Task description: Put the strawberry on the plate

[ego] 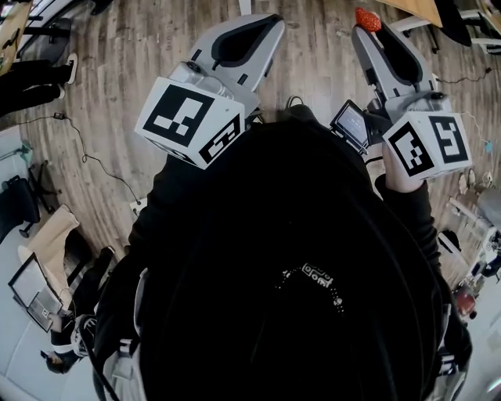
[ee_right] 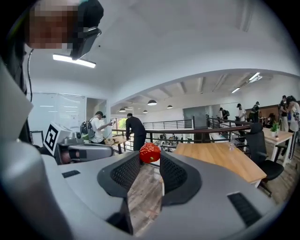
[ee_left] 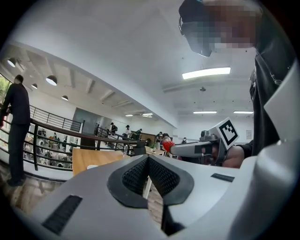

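Observation:
A red strawberry [ee_right: 150,153] sits pinched between the tips of my right gripper [ee_right: 150,158], held up in the air. The head view shows the same strawberry [ego: 367,19] at the far tip of that right gripper [ego: 365,27], top right, above the wood floor. My left gripper [ego: 274,19] is raised beside it at upper centre, jaws shut with nothing in them; its pads meet at the tip in the left gripper view [ee_left: 148,157]. From there the right gripper [ee_left: 171,149] and strawberry [ee_left: 167,146] show to the right. I cannot make out a plate for certain.
A wooden table [ee_right: 220,157] stands ahead to the right, with a black office chair [ee_right: 260,150] beside it. A small white object [ee_left: 92,166] lies on that table [ee_left: 89,159]. A railing [ee_right: 187,131] and several people are beyond. Cables [ego: 86,153] trail over the floor.

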### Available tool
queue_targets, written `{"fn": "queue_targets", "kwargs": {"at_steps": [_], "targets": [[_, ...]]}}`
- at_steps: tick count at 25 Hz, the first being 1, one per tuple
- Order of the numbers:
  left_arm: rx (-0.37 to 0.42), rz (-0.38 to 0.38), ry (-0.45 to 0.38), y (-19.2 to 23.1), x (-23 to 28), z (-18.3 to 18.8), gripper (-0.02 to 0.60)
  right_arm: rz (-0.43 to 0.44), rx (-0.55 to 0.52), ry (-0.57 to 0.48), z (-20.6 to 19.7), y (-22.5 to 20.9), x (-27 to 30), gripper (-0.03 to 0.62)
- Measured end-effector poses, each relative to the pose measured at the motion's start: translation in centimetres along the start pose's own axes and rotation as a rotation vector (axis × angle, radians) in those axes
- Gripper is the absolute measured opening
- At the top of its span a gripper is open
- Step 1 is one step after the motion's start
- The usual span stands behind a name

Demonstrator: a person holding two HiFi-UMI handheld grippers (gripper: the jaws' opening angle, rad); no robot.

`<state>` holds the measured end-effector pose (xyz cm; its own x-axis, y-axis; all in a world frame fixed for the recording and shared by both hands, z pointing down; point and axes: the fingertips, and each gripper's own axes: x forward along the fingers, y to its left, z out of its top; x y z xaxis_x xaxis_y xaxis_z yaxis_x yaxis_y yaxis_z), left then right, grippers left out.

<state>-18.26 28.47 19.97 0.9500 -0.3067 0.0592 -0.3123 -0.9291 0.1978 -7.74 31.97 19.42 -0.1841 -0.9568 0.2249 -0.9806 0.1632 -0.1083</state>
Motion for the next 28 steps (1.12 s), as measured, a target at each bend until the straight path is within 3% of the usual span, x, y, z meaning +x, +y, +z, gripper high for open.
{"fn": "queue_targets", "kwargs": {"at_steps": [3,6,10,16,24,28], "targets": [[-0.012,-0.002,0.016,-1.1,0.7,-0.7,-0.002,-0.022,0.038,-0.018,-0.2,-0.5,-0.5,0.142],[-0.016,0.025,0.019,-0.8,2.1,-0.7,-0.002,0.023,0.031,-0.009,-0.2,-0.8,-0.2,0.143],[-0.012,0.071,0.014,-0.4,3.8,-1.1,-0.002,0.043,0.081,-0.017,-0.4,-3.4,0.2,0.143],[-0.025,0.100,0.025,-0.5,6.9,-0.2,-0.002,0.052,0.123,-0.034,2.3,-8.2,0.2,0.143],[-0.022,0.022,0.077,-3.4,12.6,-1.3,-0.002,0.111,0.191,-0.055,2.4,-13.0,-0.7,0.143],[-0.002,0.102,0.034,-3.5,16.1,-0.1,-0.003,0.134,0.206,-0.065,1.4,-15.0,-1.3,0.142]]}}
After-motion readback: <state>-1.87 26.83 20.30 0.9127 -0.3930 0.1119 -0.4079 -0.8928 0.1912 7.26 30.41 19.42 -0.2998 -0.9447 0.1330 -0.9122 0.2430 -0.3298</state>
